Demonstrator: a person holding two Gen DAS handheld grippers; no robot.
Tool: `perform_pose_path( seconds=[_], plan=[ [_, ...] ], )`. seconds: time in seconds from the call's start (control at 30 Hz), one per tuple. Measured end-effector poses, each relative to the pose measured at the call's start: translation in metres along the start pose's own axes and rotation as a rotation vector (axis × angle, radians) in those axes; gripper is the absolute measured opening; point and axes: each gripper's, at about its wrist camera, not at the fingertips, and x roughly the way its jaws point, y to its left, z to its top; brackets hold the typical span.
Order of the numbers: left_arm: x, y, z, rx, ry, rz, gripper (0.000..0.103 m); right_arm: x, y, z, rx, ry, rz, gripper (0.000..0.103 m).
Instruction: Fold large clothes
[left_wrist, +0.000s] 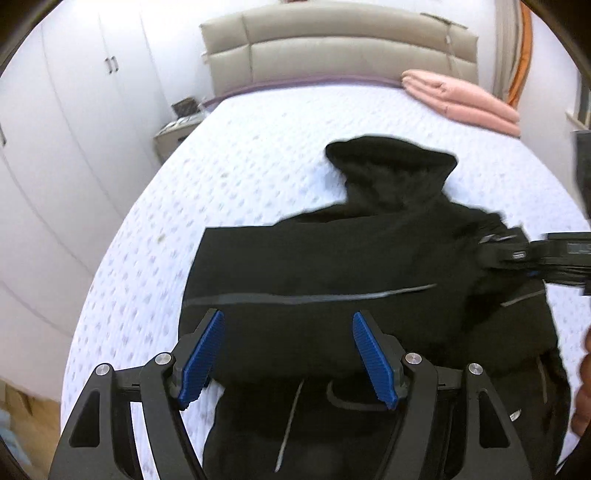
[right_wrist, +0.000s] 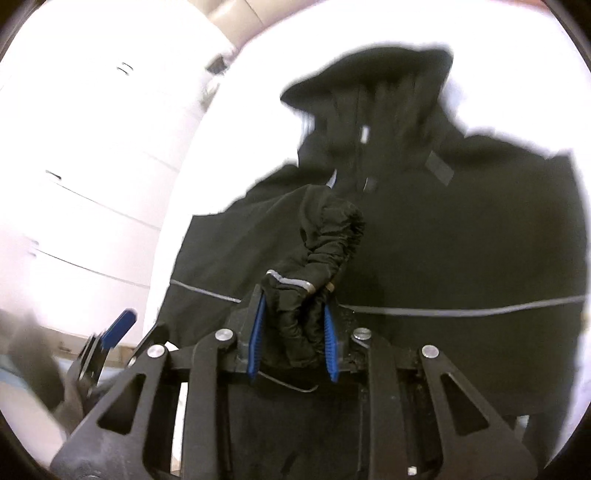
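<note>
A large black jacket (left_wrist: 332, 258) with a hood and thin grey stripes lies spread on the white bed (left_wrist: 240, 155). My left gripper (left_wrist: 288, 325) is open and empty, hovering over the jacket's lower left part. My right gripper (right_wrist: 293, 314) is shut on a bunched black sleeve cuff (right_wrist: 291, 295) of the jacket (right_wrist: 461, 229) and holds it above the body of the jacket. The right gripper also shows at the right edge of the left wrist view (left_wrist: 517, 254). The left gripper appears blurred at the lower left of the right wrist view (right_wrist: 114, 332).
A folded pink blanket (left_wrist: 461, 99) lies at the bed's far right corner. A padded beige headboard (left_wrist: 332, 44) stands behind the bed. White wardrobes (left_wrist: 66, 129) line the left wall, with a small nightstand (left_wrist: 173, 133) beside the bed.
</note>
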Motion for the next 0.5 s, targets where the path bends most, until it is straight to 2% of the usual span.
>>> perform_pose_path(
  seconds=[0.1,0.17,0.23,0.3,0.37,0.4,0.47,0.5],
  plan=[
    [0.016,-0.022,0.014,0.057,0.03,-0.055,0.074,-0.05,-0.007,0.008,-0.063,-0.09,-0.119,0.025],
    [0.027,-0.042,0.015,0.101,0.04,-0.074,0.074,-0.075,-0.017,0.01,-0.117,-0.139,-0.272,0.025],
    [0.046,-0.059,0.011,0.126,0.075,-0.122,0.074,-0.081,-0.034,0.009,-0.13,-0.133,-0.38,0.026],
    [0.072,-0.068,0.004,0.135,0.138,-0.153,0.074,-0.068,-0.061,0.005,-0.115,-0.082,-0.452,0.028],
    [0.106,-0.069,-0.009,0.152,0.263,-0.149,0.071,-0.04,-0.091,-0.004,-0.111,-0.018,-0.521,0.03],
    [0.117,-0.068,-0.014,0.151,0.294,-0.131,0.07,-0.026,-0.105,-0.008,-0.112,0.017,-0.538,0.031],
    [0.123,-0.061,-0.02,0.123,0.279,-0.155,0.07,0.006,-0.129,-0.021,-0.116,0.083,-0.564,0.037],
    [0.124,-0.06,-0.021,0.121,0.277,-0.161,0.07,0.012,-0.134,-0.02,-0.113,0.078,-0.554,0.038]
  ],
)
